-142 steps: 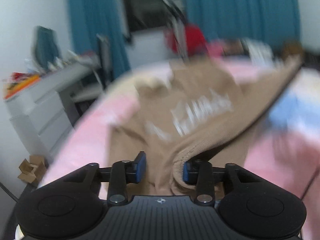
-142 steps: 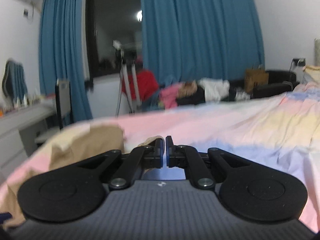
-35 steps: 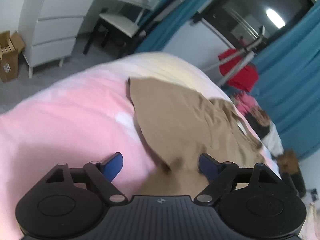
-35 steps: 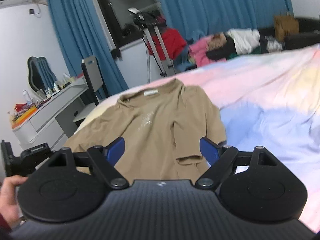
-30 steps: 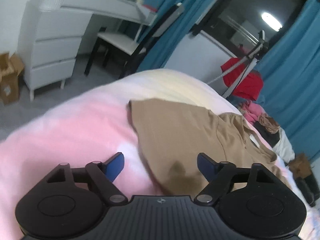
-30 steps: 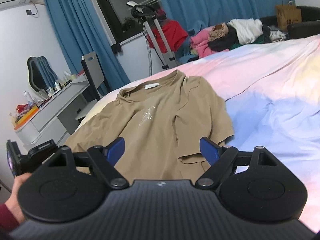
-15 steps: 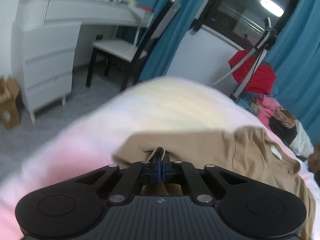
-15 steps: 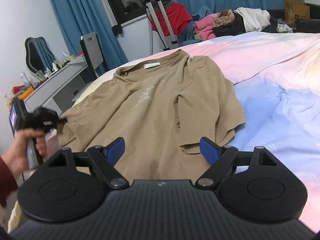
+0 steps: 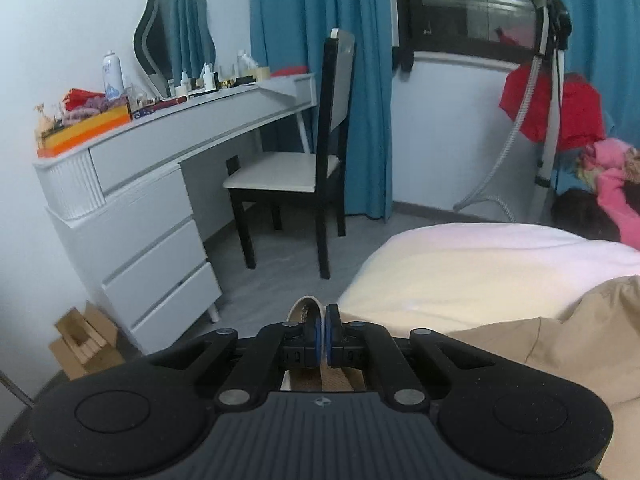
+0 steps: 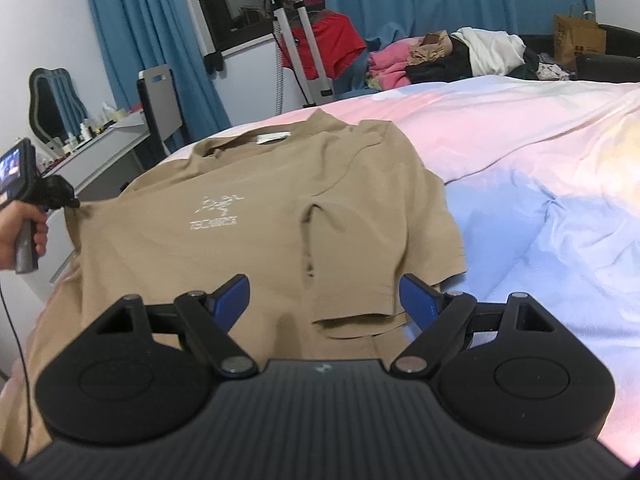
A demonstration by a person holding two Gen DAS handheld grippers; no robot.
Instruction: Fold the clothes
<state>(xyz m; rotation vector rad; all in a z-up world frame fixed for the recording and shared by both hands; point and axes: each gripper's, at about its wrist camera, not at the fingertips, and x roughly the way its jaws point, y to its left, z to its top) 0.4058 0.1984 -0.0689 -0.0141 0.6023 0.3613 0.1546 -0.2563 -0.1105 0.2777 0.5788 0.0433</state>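
Note:
A tan T-shirt (image 10: 248,240) with a pale chest print lies face up on the pastel bed cover (image 10: 520,140). My left gripper (image 9: 323,322) pinches a fold of the shirt's left sleeve edge between its blue pads, and its jaws are opening slightly. In the right wrist view a hand (image 10: 24,228) holds that left gripper (image 10: 72,202) at the far left, pulling the sleeve out sideways. My right gripper (image 10: 324,286) hovers open over the shirt's lower right, with the folded right sleeve in front of its fingers. The rest of the T-shirt (image 9: 560,344) trails to the right in the left wrist view.
Left of the bed stand a white dressing desk (image 9: 152,184) with drawers, a black chair (image 9: 304,168) and a cardboard box (image 9: 86,340) on the floor. Beyond the bed are a garment steamer stand (image 10: 296,40), a heap of clothes (image 10: 440,56) and a paper bag (image 10: 578,38).
My left gripper shut on the shirt's left sleeve edge, drew it out to the left and swung towards the desk. My right gripper came lower and closer over the shirt, still open.

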